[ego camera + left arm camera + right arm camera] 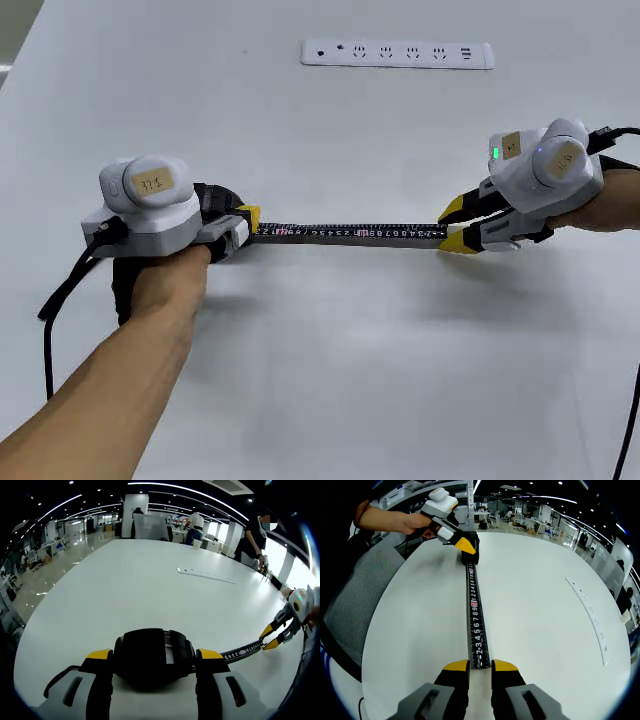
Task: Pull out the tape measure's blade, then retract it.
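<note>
The black, rounded tape measure's case (pixel 152 655), largely hidden in the head view, sits clamped between the left gripper's (pixel 243 226) yellow-tipped jaws, nearer the white table's (pixel 330 360) left edge. Its dark, numbered blade (pixel 476 625) runs straight to the right gripper (pixel 480 667), whose jaws pinch and hide its tip. A white power strip (pixel 398 54) lies by the far edge.

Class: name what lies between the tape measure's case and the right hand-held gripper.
The pulled-out blade spans that gap above the white table, plainest in the right gripper view.
</note>
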The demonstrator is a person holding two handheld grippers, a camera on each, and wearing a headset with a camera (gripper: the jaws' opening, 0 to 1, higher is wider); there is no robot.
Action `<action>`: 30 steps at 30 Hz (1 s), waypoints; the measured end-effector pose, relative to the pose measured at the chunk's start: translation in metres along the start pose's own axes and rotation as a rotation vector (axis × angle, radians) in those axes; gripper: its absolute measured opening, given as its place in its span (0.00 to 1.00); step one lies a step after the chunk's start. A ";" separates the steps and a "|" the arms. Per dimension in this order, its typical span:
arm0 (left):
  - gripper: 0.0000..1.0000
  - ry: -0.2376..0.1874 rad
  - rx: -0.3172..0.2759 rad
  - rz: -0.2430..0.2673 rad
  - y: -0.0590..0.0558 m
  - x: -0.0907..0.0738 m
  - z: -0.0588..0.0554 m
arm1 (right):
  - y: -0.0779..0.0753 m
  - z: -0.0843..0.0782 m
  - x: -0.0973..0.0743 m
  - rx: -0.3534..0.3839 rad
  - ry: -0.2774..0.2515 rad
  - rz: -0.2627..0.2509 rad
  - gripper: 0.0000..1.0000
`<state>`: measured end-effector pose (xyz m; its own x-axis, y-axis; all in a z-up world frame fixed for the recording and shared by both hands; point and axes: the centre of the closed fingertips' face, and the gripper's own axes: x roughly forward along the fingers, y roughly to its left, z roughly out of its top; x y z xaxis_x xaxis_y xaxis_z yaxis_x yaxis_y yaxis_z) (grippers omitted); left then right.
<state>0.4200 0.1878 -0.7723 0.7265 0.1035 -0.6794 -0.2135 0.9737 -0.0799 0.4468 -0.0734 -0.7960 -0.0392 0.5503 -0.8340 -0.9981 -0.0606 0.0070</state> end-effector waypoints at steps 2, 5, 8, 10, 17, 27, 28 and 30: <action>0.63 0.003 0.002 0.001 0.000 0.001 -0.001 | -0.001 0.000 0.001 -0.003 0.004 0.002 0.12; 0.63 0.007 -0.002 0.001 0.001 0.003 0.000 | -0.001 -0.002 0.003 -0.013 0.011 0.008 0.12; 0.64 0.009 -0.003 0.001 0.000 0.003 -0.001 | 0.000 -0.003 0.004 -0.019 0.016 0.011 0.12; 0.64 0.010 -0.003 0.002 0.000 0.004 -0.001 | 0.000 -0.003 0.005 -0.023 0.018 0.012 0.12; 0.64 0.014 -0.001 0.010 0.000 0.004 -0.001 | -0.001 -0.003 0.005 -0.035 0.024 0.008 0.11; 0.64 0.015 0.008 0.011 0.000 0.004 -0.002 | -0.001 -0.003 0.004 -0.015 0.018 0.002 0.10; 0.64 0.013 0.008 0.013 -0.001 0.004 -0.003 | -0.001 -0.003 0.004 -0.012 0.015 0.001 0.10; 0.63 0.013 0.010 0.013 0.000 0.004 -0.002 | -0.001 -0.003 0.004 -0.008 0.013 0.002 0.10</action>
<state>0.4215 0.1874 -0.7769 0.7150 0.1140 -0.6898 -0.2163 0.9743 -0.0632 0.4474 -0.0736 -0.8014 -0.0402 0.5395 -0.8410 -0.9977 -0.0677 0.0042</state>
